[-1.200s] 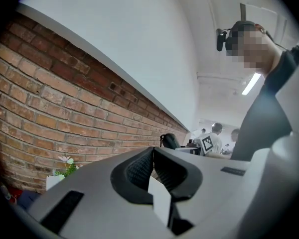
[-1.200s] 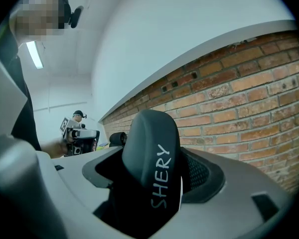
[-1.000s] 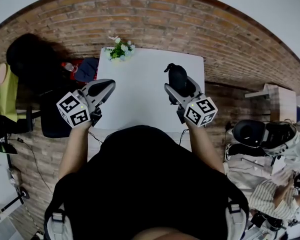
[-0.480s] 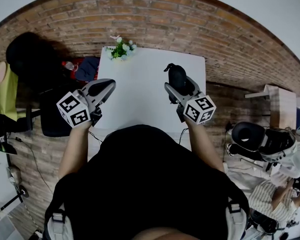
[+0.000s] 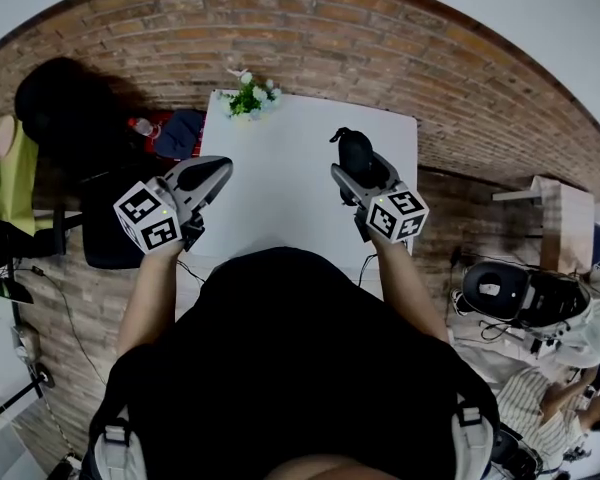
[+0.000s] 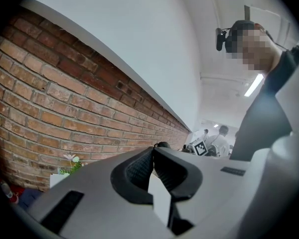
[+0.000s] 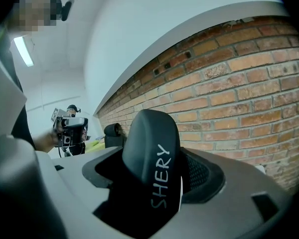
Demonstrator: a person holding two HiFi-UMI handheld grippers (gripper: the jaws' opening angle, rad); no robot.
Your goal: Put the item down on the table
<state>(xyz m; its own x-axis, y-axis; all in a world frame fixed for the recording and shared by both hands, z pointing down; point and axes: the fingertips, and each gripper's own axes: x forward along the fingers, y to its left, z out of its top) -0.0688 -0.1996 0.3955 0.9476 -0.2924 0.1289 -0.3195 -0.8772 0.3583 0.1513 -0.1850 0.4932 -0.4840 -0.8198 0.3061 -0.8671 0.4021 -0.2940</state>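
Where the head view looks steeply down, the white table (image 5: pixel 280 203) fills the upper middle of the frame, set on a brick floor (image 5: pixel 380 53).
- Left claw (image 5: pixel 218 171): centre left, tips at the table's left edge, its marker cube (image 5: pixel 146 218) nearest the wearer. Tips look closed, with nothing in them.
- Right claw (image 5: pixel 352 165): centre right, over the right part of the table, clamped on a black item (image 5: pixel 355 148) that juts past its tips toward the top of the frame. Whether the item touches the table cannot be told from here.
- Flowers (image 5: pixel 252 96) stand at the table's upper left corner.
- Black chair (image 5: pixel 65 118): upper left, off the table.
- A person in a striped sleeve (image 5: pixel 540 403) is at lower right, near dark headgear (image 5: pixel 495 286).

Left gripper view:
- The two dark pads of the left claw (image 6: pixel 153 156) meet at frame centre. The jaws are together with nothing between them.
- A brick wall (image 6: pixel 65 98) runs across the left half.
- The flowers (image 6: pixel 70 163) show small at lower left.
- Figures stand far off at centre right, too small to read.

Right gripper view:
- The right claw (image 7: pixel 157 183) has its jaws set wide and clamped on the black item (image 7: pixel 149 143), which stands upright and fills the centre.
- White lettering, SHERY, runs up the item's face.
- A ribbed pad (image 7: pixel 198 172) shows just right of the item.
- The brick wall (image 7: pixel 249 83) takes the right half.
- A person holding a device (image 7: pixel 70 126) is at middle left.
- A dark chair back sits just beside the item's upper left edge.
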